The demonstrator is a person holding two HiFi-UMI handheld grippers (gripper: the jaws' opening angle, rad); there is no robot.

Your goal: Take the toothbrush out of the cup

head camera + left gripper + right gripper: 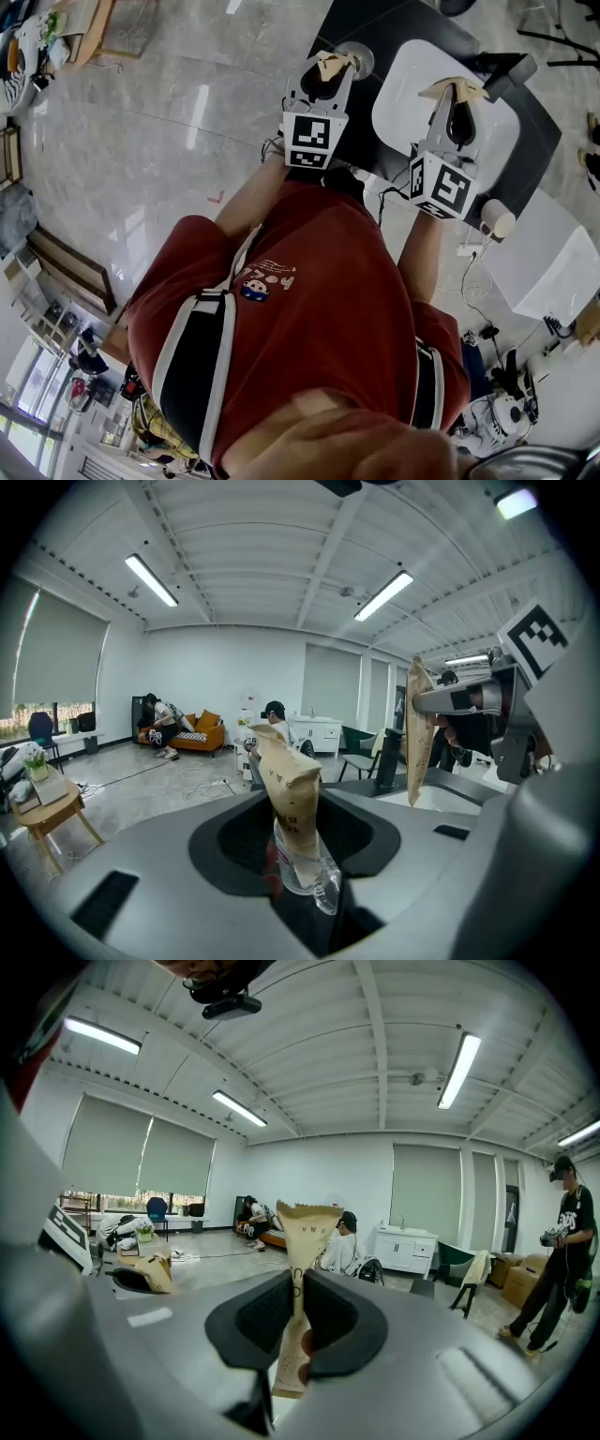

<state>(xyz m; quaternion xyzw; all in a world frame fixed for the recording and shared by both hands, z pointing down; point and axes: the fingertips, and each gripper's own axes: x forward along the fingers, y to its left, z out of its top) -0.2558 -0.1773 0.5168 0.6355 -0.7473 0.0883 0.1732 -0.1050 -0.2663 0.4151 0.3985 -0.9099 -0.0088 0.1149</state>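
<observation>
- The furniture (66, 267) along the left edge of the head view is bent by the lens and too small to name piece by piece.
- The person's red shirt (319, 281) fills the middle of that view. It covers both upper arms and the near edge of the black table (375, 28).
- The left gripper (330, 70) (298, 841) has its jaws standing wide, and they grasp a clear cup (314, 874) on both sides. The cup's base is lost in the dark slot between the jaws.
- A toothbrush packet (289, 785) stands in that cup with its top bent over. The beige paper hides the brush itself.
- From above, only a grey round shape (360, 58) shows at that gripper's tip. I cannot tell whether it is the cup's rim.
- A white tray (403, 94) lies on the black table under the right gripper (457, 98) (298, 1321).
- The right gripper's jaws are pinched nearly together on a second packet (305, 1232). It is flat and upright, and its lower end sticks out below the pads. Its contents are hidden too.
- A white cylinder (497, 218) shows just beside the right gripper's marker cube, and what it is cannot be told.
- A standing person (562, 1241) at the far right of the right gripper view is partly cut off by the lens rim.
</observation>
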